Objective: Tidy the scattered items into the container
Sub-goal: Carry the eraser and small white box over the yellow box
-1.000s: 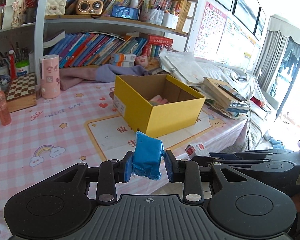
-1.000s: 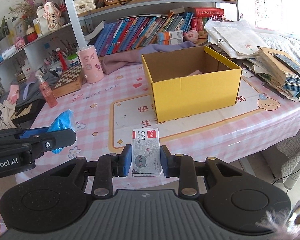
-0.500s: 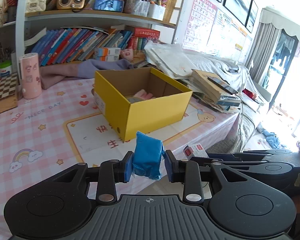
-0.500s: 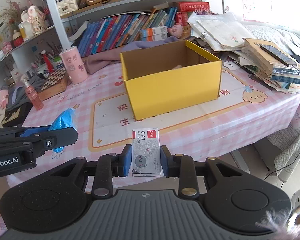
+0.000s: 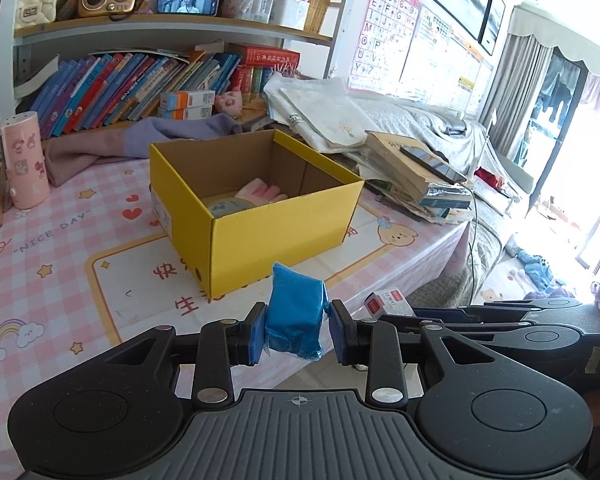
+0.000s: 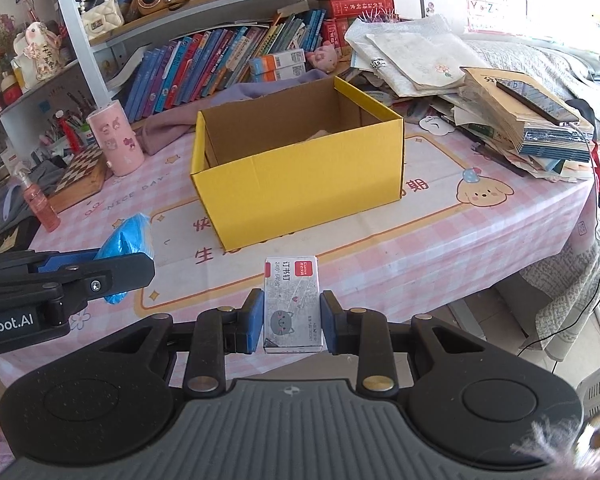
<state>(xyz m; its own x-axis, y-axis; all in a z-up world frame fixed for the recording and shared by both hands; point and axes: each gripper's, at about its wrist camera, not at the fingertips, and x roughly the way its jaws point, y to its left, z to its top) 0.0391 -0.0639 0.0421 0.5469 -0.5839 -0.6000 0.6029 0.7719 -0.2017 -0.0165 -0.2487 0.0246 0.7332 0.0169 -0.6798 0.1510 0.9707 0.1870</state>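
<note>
My left gripper (image 5: 296, 330) squeezes a blue packet (image 5: 295, 316). My right gripper (image 6: 292, 326) squeezes a small staple box (image 6: 292, 304). The yellow box (image 6: 300, 184) sits on the table (image 6: 440, 232) just ahead of both.

The yellow box (image 6: 300, 184) hides most of its contents behind its near wall in the right wrist view. The small print on the staple box (image 6: 291, 304) is too fine to read.
</note>
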